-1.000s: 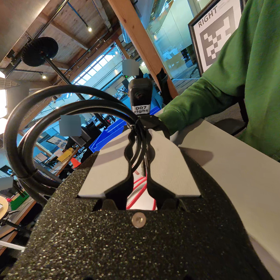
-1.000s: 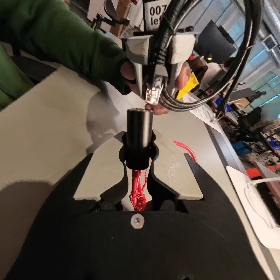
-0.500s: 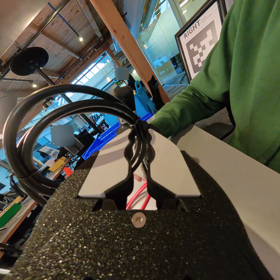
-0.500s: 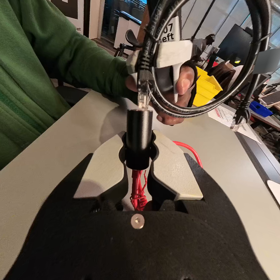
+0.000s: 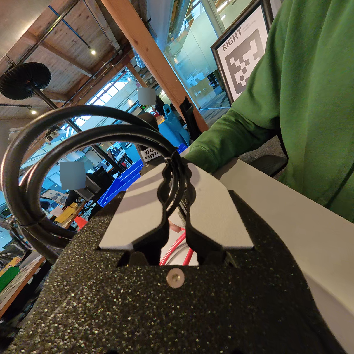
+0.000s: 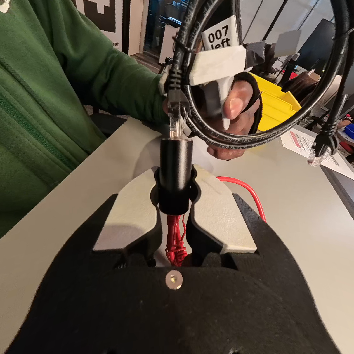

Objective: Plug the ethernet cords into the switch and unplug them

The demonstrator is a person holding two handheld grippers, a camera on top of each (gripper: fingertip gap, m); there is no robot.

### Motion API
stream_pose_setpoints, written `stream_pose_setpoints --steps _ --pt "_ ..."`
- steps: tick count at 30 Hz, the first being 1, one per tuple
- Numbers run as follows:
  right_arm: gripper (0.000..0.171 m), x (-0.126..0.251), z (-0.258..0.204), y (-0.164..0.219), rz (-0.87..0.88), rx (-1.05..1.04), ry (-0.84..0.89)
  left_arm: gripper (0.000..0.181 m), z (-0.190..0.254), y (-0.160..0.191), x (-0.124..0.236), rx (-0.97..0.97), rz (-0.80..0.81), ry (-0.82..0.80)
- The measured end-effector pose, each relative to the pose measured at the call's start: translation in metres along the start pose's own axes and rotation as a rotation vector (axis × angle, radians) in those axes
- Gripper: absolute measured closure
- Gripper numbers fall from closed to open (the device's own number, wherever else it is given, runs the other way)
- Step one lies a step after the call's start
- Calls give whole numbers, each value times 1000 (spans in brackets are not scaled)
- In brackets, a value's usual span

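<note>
Two grips meet at frame centre: our right gripper (image 6: 175, 188) pinches the upright black coupler (image 6: 175, 172); directly above, our left gripper (image 6: 193, 92) clamps the black cord (image 6: 239, 142), its clear plug (image 6: 174, 128) pointing down, touching the coupler's mouth.

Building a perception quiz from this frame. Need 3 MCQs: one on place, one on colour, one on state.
1. Where is the clear plug of the black cable?
A. lying on the table
B. at the top of the black cylinder
C. behind the yellow bin

2. What colour is the cable below the black cylinder?
A. blue
B. white
C. red

3. How is the right gripper?
A. shut on the black cylinder
B. open and empty
C. shut on a paper sheet

Answers:
1 B, the plug tip meets the cylinder's top end.
2 C, red strands hang under it.
3 A, both fingers clamp the cylinder's sides.
</note>
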State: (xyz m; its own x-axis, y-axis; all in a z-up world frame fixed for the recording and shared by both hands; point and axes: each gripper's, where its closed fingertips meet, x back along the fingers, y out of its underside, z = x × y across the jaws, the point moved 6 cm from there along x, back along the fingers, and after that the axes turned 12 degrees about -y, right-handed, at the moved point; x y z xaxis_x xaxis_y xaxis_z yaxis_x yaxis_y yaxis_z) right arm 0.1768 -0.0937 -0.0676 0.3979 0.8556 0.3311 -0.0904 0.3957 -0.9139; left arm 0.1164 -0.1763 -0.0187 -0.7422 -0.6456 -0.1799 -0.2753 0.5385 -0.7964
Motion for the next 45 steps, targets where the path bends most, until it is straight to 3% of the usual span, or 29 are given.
stream_pose_setpoints --steps 33,45 --pt "143 4 2 0 -9 -3 13 167 -4 5 5 -8 -60 3" --pt "144 6 10 8 -126 -13 94 168 -4 21 6 -68 -227 10"
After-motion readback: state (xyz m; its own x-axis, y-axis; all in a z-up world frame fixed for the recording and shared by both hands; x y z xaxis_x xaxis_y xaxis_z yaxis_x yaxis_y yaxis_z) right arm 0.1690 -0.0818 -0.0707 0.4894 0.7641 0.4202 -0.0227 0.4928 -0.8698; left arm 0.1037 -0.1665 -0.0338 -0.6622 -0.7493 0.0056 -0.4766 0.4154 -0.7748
